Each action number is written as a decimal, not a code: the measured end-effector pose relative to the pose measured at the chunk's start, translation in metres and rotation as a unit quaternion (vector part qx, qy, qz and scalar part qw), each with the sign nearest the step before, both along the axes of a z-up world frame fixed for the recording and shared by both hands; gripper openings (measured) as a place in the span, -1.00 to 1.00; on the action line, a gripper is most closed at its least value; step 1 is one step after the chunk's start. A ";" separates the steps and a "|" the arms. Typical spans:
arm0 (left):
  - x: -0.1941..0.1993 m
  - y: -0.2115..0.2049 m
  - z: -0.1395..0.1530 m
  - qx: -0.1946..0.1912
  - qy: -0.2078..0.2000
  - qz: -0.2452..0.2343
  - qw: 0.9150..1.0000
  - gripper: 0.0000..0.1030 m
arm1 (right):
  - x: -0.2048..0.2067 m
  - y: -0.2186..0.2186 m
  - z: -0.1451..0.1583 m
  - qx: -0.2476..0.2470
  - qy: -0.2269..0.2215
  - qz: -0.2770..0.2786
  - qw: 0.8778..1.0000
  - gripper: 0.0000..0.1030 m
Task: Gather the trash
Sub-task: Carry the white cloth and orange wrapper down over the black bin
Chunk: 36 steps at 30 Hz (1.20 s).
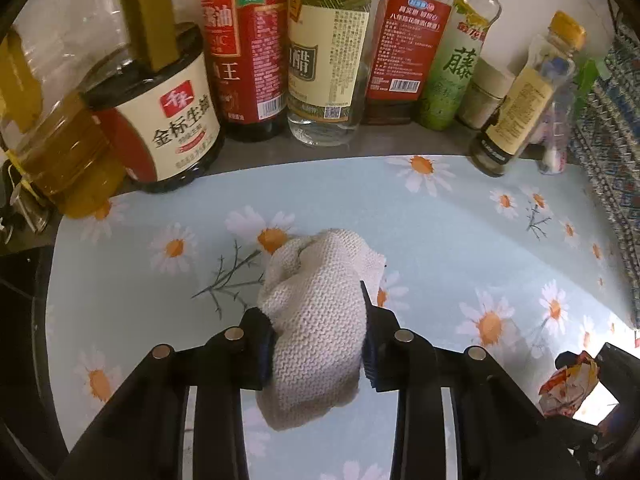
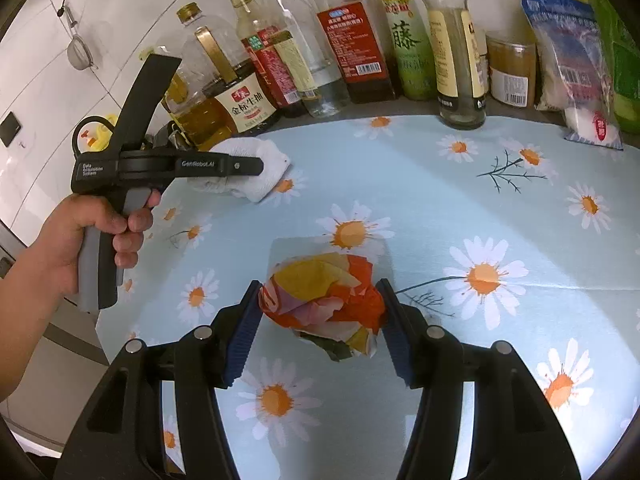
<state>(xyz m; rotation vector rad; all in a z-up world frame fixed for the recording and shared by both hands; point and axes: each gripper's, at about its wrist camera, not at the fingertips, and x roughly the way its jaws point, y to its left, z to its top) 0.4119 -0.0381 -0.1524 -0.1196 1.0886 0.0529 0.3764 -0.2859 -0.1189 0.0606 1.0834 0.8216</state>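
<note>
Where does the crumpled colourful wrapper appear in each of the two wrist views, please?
Left wrist: crumpled wrapper at the lower right edge, in the other tongs.
Right wrist: lower centre, between the right tongs, over the daisy cloth.
Shared landmark: the soy sauce jug with its cream label.

Left tongs [image 1: 318,344] and right tongs [image 2: 320,320] each clamp a wad, held level.

At the left of the frame, the soy sauce jug [image 1: 160,120] reads "金标生抽". The green bottle [image 1: 452,76] shows "藤". The left gripper [image 2: 256,168] body reads "GenRobot.AI".
</note>
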 end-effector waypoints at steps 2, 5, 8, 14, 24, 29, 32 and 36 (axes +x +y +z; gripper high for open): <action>-0.009 0.005 0.006 -0.003 -0.008 -0.001 1.000 -0.38 | -0.008 0.004 0.004 -0.004 -0.004 -0.002 1.000 0.11; -0.025 0.008 0.016 -0.007 -0.019 -0.005 1.000 -0.38 | -0.025 0.011 0.010 -0.010 -0.010 -0.003 1.000 0.11; -0.048 0.011 0.025 -0.011 -0.029 -0.013 0.999 -0.38 | -0.045 0.018 0.015 -0.015 -0.016 -0.009 1.000 0.11; -0.105 0.018 0.040 -0.019 -0.053 -0.034 0.998 -0.38 | -0.087 0.037 0.022 -0.025 -0.020 -0.035 0.999 0.11; -0.212 0.037 0.039 -0.046 -0.057 -0.071 0.995 -0.38 | -0.150 0.068 0.022 -0.026 0.008 -0.080 0.996 0.11; -0.256 0.046 0.033 -0.052 -0.057 -0.075 0.994 -0.38 | -0.180 0.078 0.023 -0.032 0.008 -0.088 0.996 0.11; -0.279 0.050 0.030 -0.060 -0.055 -0.081 0.993 -0.38 | -0.197 0.084 0.024 -0.033 0.009 -0.093 0.995 0.11; -0.307 0.048 0.022 -0.057 -0.047 -0.096 0.993 -0.38 | -0.219 0.088 0.024 -0.039 0.010 -0.102 0.994 0.11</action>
